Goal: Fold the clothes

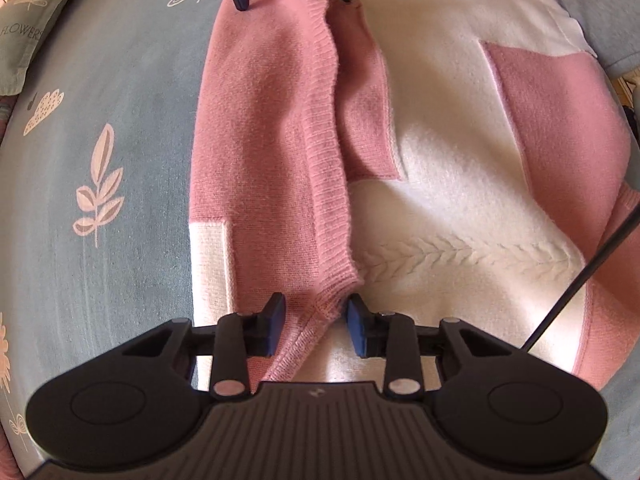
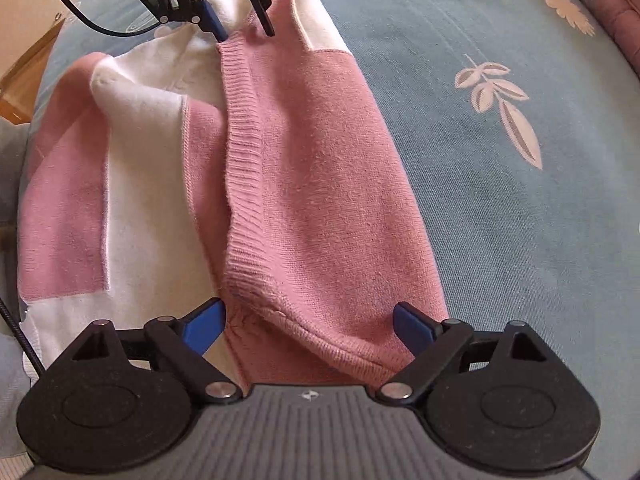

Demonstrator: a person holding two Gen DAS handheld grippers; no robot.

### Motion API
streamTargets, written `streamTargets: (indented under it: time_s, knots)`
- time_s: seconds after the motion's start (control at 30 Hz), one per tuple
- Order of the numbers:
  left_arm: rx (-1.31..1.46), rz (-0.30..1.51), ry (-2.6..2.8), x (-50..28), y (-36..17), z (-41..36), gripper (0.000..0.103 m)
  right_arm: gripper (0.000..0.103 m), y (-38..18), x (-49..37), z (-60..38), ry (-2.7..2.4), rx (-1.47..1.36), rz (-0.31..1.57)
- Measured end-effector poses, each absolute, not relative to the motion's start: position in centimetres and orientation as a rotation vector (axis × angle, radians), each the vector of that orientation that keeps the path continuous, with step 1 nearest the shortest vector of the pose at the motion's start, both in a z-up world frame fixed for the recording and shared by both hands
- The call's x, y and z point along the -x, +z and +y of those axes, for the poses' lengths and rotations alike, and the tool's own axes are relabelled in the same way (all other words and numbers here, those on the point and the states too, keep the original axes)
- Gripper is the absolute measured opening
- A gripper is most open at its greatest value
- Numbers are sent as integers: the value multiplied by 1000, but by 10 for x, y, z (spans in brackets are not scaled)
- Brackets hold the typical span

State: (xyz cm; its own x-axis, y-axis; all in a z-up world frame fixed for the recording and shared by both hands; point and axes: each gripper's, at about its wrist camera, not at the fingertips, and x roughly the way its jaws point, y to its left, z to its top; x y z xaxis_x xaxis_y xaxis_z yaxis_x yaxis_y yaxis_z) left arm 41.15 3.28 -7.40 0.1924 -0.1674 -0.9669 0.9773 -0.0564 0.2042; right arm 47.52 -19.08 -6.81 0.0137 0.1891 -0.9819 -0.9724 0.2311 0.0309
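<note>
We are looking at a home, most likely a bedroom: a pale blue bedsheet [image 1: 132, 128] printed with cream leaves and flowers is stretching across both views. A matching pillow [image 1: 30, 28] reading "FLOWERS" is lying at its far corner, and a strip of wooden floor [image 2: 28, 64] is showing beyond the edge.

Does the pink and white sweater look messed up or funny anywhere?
Nothing looks torn or spilled. The sweater lies on the blue flowered sheet with its pink side folded over the middle. The only untidy bit: the ribbed edge runs wavy, not straight, and bunches up between the left gripper's fingers.
</note>
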Motion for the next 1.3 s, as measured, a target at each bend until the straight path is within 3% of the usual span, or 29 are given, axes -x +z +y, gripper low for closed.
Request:
streamTargets:
  time_s: [0.23,0.37,0.4,0.43,0.53,0.87,1.1,1.23,1.3]
  knots:
    - [-1264,859,-1177,-402,-77,32,32,57,-64,-455,-199,1108,932,1135]
    - [-1311,841,-1182,-397,-78,31,27,56,-64,-441,-194,1123,975,1069]
    - [-1301,840,-1182,-398,-75,30,16,46,-64,-438,-191,1140,984,1053]
    - [-1283,841,-1170,-400,-72,31,10,28,-61,-436,-190,1151,984,1042]
    - [-1223,845,-1132,-406,-61,34,10,18,-52,-438,-191,1148,961,1025]
    - [-1007,807,-927,-487,-12,49,10,17,-24,-486,-195,1018,903,948]
    - [-946,793,-751,-567,-50,14,9,16,-33,-553,-192,836,850,888]
    - [-886,845,-656,-599,-81,13,7,17,-65,-595,-190,733,754,929]
    - [-833,875,-611,-611,-92,14,12,19,-84,-604,-186,703,737,967]
